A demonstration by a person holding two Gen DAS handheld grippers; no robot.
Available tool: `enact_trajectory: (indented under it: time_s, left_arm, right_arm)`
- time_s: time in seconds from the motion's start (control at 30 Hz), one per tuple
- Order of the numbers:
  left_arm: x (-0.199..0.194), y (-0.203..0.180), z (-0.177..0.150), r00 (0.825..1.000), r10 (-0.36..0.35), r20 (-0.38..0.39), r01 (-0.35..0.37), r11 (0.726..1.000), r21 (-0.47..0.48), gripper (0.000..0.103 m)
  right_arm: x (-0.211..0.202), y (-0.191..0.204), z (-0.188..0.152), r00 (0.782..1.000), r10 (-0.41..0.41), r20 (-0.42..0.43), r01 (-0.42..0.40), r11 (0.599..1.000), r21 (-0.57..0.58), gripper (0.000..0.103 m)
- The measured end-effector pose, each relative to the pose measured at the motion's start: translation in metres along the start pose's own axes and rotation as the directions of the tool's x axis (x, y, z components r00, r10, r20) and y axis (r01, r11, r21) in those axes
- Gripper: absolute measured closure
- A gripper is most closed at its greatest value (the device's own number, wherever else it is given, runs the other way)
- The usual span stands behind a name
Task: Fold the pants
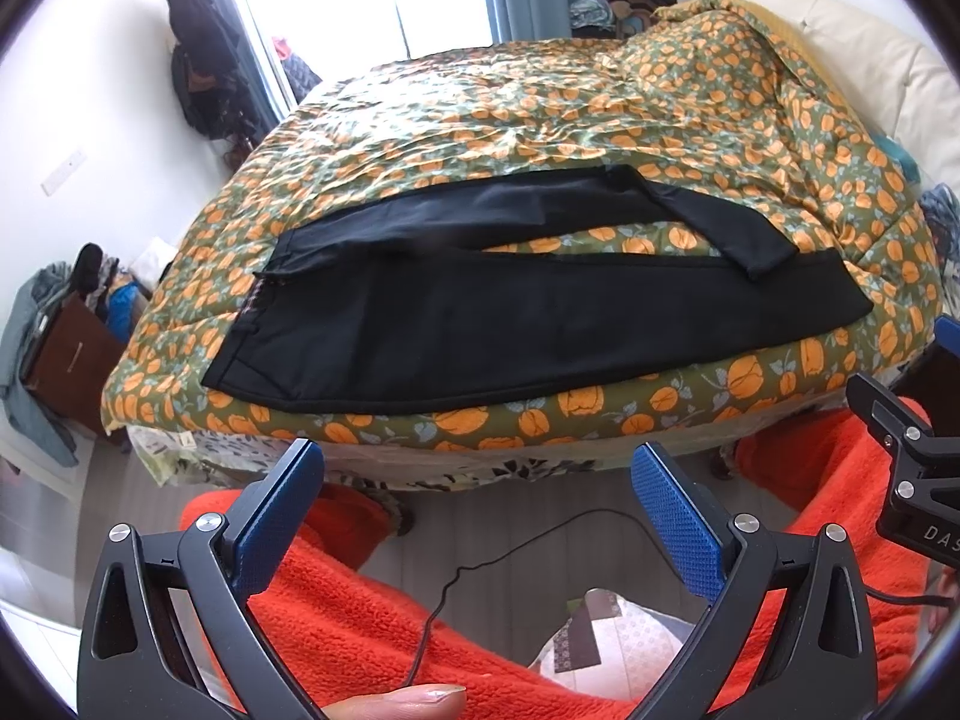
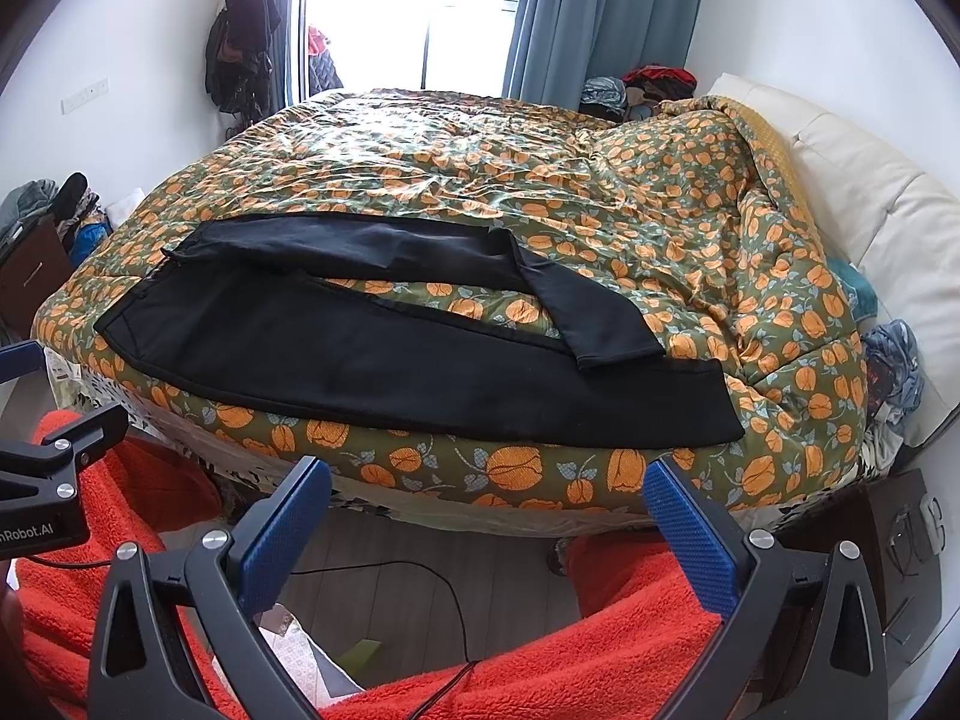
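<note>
The black pants (image 1: 480, 300) lie spread across the near edge of the floral quilt (image 2: 540, 180), long axis left to right, waistband nearer the left gripper (image 1: 474, 504), leg ends nearer the right gripper (image 2: 486, 516), both gaping empty just short of them.

Count: 1 pants (image 1: 480, 324), black, 2 legs. 1 quilt (image 1: 540, 114). 2 grippers, left (image 1: 474, 504) and right (image 2: 486, 516), 2 blue pads each, jaws wide apart. 1 window (image 2: 408, 6), 1 headboard (image 2: 864, 180), 1 black cable (image 1: 480, 564) on floor.
</note>
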State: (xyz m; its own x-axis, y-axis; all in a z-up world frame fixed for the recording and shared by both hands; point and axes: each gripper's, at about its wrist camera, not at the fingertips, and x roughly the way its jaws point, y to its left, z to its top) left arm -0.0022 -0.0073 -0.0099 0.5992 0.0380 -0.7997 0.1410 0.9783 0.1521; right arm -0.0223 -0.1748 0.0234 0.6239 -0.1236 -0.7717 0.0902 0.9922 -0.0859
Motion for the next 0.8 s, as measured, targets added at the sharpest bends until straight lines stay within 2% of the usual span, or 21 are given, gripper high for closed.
enact_trajectory:
  time_s: [0.8]
  left_arm:
    - [0.0035, -0.0006, -0.003, 1.0, 0.004, -0.007, -0.004, 1.0, 0.008, 0.001]
  right_arm:
    - [0.0046, -0.0034, -0.0037, 1.0, -0.026, -0.011, 0.026, 1.0, -0.003, 0.0]
